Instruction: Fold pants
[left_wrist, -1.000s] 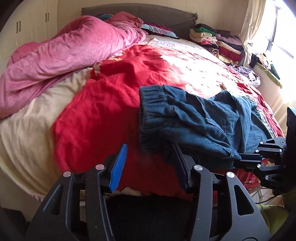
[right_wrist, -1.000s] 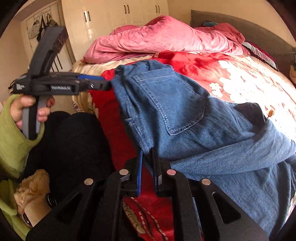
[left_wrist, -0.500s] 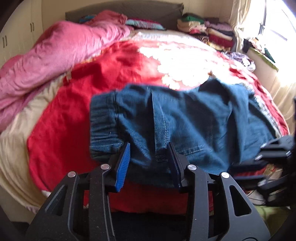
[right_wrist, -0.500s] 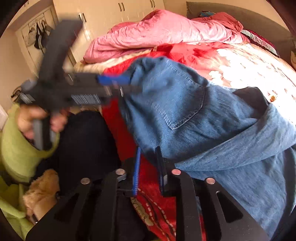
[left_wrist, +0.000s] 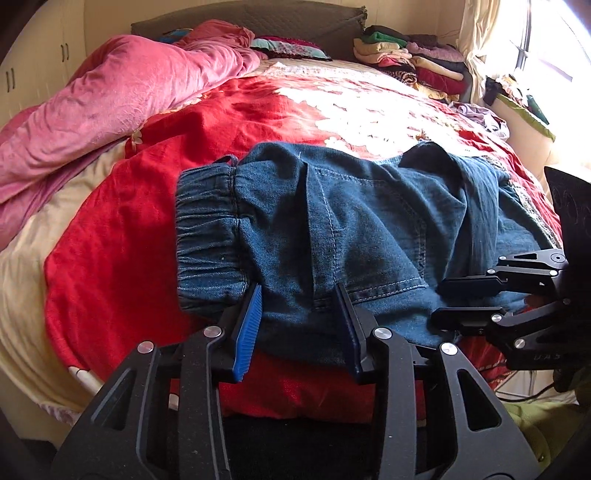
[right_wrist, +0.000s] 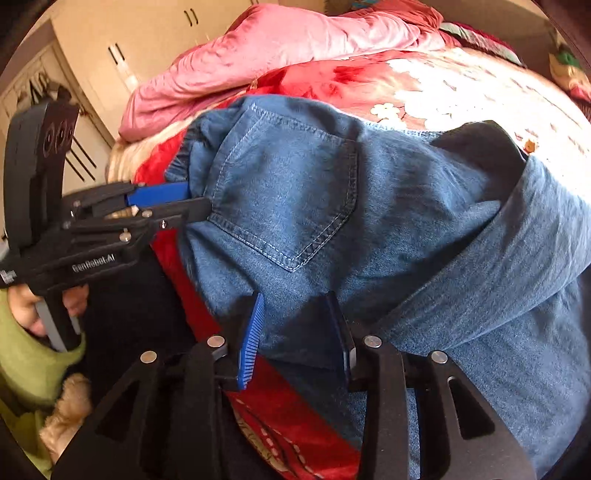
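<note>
The bed (left_wrist: 122, 229) serves as my folding surface. The pants (left_wrist: 351, 229) lie bunched at its near edge, within my reach. My left gripper (left_wrist: 299, 321) and right gripper (right_wrist: 299, 332) are both spread wide at the near hem, holding nothing, placed to take it.
</note>
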